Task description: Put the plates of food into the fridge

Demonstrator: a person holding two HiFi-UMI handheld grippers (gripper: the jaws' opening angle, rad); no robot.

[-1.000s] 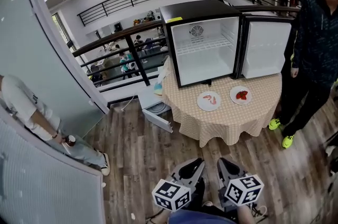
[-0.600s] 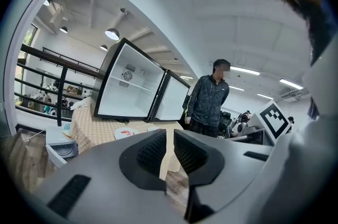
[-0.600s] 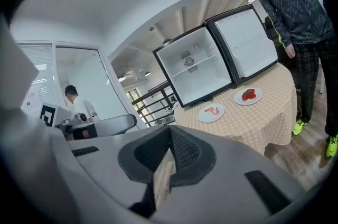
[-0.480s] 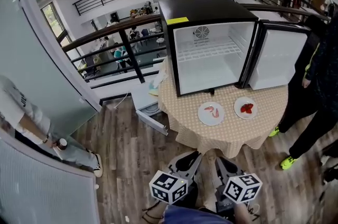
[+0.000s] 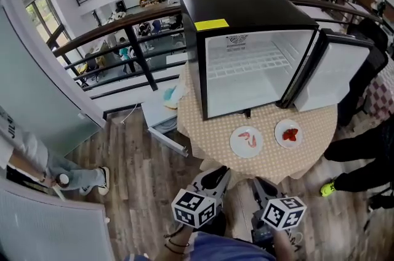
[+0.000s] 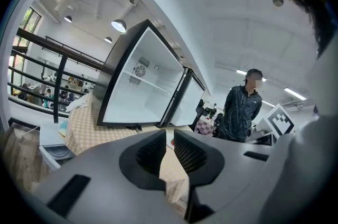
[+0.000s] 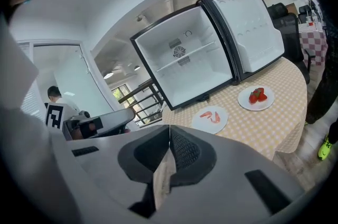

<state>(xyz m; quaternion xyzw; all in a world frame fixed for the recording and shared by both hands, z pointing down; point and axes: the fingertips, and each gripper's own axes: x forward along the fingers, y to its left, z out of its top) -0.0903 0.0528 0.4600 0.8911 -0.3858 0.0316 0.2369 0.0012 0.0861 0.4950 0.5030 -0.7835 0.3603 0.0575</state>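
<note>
Two plates of food sit untouched on the checked table (image 5: 209, 130), just in front of the open fridge (image 5: 258, 63): shrimp plate (image 5: 247, 141) on the left, strawberry plate (image 5: 288, 133) on the right. Compared with a second ago, the fridge and plates look nearer, so the person has walked up. Left gripper (image 5: 217, 175) has a narrow gap and is empty. Right gripper (image 5: 258, 183) has its jaws together and is empty. Both are short of the table. This looks like the approach, with no plate picked up yet.

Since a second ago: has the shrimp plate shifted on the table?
No. The shrimp plate still lies just in front of the open fridge, left of the strawberry plate; only the head view has come nearer.
</note>
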